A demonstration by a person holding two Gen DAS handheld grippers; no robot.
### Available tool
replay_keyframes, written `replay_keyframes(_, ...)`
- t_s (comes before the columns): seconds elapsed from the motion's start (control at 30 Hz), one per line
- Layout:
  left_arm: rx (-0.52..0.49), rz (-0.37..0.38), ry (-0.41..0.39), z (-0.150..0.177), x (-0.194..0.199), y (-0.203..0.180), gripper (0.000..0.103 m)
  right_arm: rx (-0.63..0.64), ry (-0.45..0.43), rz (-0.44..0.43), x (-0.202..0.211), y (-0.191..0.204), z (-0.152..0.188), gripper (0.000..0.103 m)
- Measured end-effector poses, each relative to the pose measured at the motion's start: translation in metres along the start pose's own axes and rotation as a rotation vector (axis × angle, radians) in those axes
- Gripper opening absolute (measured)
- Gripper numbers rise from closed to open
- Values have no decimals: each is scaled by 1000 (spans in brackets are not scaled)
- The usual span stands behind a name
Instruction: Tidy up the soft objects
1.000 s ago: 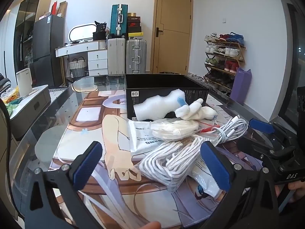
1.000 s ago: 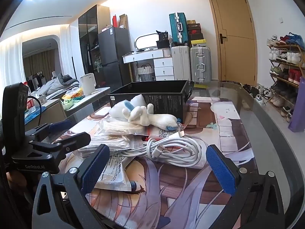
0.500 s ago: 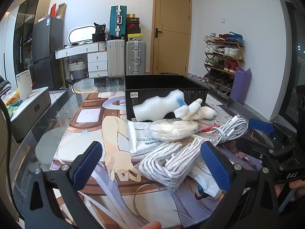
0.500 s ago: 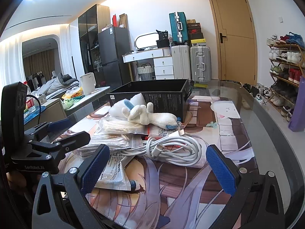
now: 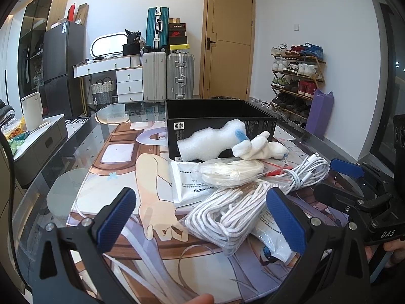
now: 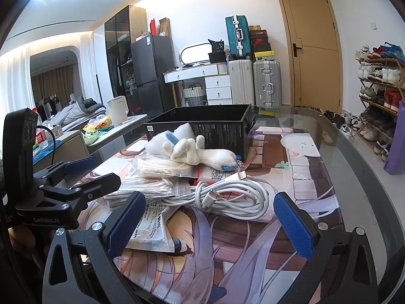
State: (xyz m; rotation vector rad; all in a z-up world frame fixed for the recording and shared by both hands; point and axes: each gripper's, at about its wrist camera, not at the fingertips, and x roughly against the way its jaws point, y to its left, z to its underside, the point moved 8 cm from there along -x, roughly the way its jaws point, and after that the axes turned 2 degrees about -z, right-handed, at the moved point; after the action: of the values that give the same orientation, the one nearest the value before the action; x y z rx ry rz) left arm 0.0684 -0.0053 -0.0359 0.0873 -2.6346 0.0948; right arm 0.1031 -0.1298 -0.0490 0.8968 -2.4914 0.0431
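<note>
A pile of soft things lies on the printed mat in front of an open black box. It holds a bagged white rope bundle, a bagged white cloth, a white foam piece, a white plush toy, a coiled white charging cable and flat printed packets. My left gripper is open and empty just before the rope bundle. My right gripper is open and empty just before the cable.
The glass table edge curves along the right. A side cabinet with a white kettle stands left of the table. Suitcases, a door and a shoe rack stand behind.
</note>
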Motion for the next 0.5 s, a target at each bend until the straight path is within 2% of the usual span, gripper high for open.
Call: replay_keyframes(0.5, -4, 1, -11, -1, 0, 1, 103, -2, 2, -3, -1, -1, 2, 102)
